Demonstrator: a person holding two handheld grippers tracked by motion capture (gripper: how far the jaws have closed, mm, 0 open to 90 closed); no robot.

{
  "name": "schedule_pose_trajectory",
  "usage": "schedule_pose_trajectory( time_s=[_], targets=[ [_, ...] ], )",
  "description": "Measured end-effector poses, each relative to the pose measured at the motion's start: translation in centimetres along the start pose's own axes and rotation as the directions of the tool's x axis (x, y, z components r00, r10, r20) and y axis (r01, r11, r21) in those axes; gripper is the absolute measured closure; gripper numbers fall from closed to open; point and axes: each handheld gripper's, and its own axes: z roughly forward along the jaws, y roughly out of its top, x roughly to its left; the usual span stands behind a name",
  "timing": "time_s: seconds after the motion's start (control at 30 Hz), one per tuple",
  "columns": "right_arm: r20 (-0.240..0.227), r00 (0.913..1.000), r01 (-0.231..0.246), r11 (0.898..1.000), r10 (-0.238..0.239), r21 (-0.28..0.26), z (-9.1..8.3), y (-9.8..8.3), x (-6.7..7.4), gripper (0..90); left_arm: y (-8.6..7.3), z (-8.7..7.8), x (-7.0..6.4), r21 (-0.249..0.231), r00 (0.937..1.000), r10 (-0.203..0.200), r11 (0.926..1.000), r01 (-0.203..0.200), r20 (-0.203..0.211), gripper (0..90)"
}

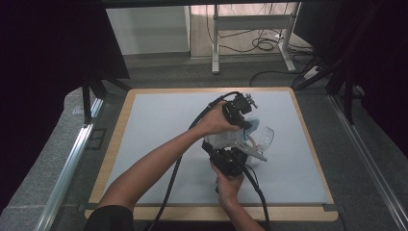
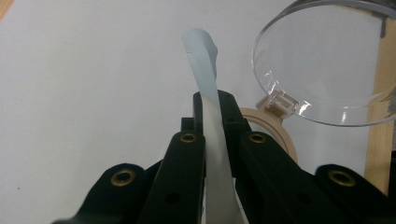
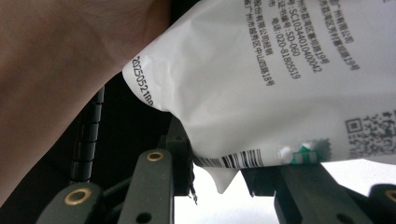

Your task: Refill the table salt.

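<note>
A white packet (image 1: 222,139) printed with black text hangs between my two grippers above the middle of the table. My left gripper (image 1: 246,121) comes in from above and is shut on the packet's pale top edge (image 2: 208,93), which stands up between its jaws (image 2: 212,109). From below, my right gripper (image 1: 231,150) is shut on the packet's lower corner by the barcode (image 3: 233,161), with the printed face (image 3: 280,70) above its jaws (image 3: 217,163). A clear cup (image 1: 263,136) lies just right of the packet, its round rim (image 2: 327,60) close to the left gripper's jaws.
A white sheet (image 1: 159,134) covers the wooden board (image 1: 115,144). A beige ring (image 2: 280,135) sits under the clear cup. The person's hand (image 3: 56,70) is close on the left in the right gripper view. Black cables (image 1: 168,192) trail toward the table's near edge.
</note>
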Motion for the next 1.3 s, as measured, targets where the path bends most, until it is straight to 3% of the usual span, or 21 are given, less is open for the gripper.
schedule_pose_trajectory(
  time_s=[0.83,1.03,1.3],
  targets=[
    [0.001,0.9998,0.018,1.000,-0.018,0.002,-0.07,-0.43,-0.34,67.4,-0.22,0.26,-0.04,-0.005,1.0000,0.001,1.0000,-0.001,0.006,89.6],
    [-0.003,0.9999,-0.013,1.000,0.013,-0.003,-0.18,-0.30,-0.20,67.4,0.03,0.19,-0.08,0.006,1.0000,0.002,1.0000,-0.002,0.010,89.6],
    [0.002,1.0000,0.000,1.000,0.000,-0.004,-0.32,-0.03,-0.06,67.5,0.25,0.14,-0.17,0.005,0.9999,0.007,1.0000,-0.007,0.012,89.6]
  ],
)
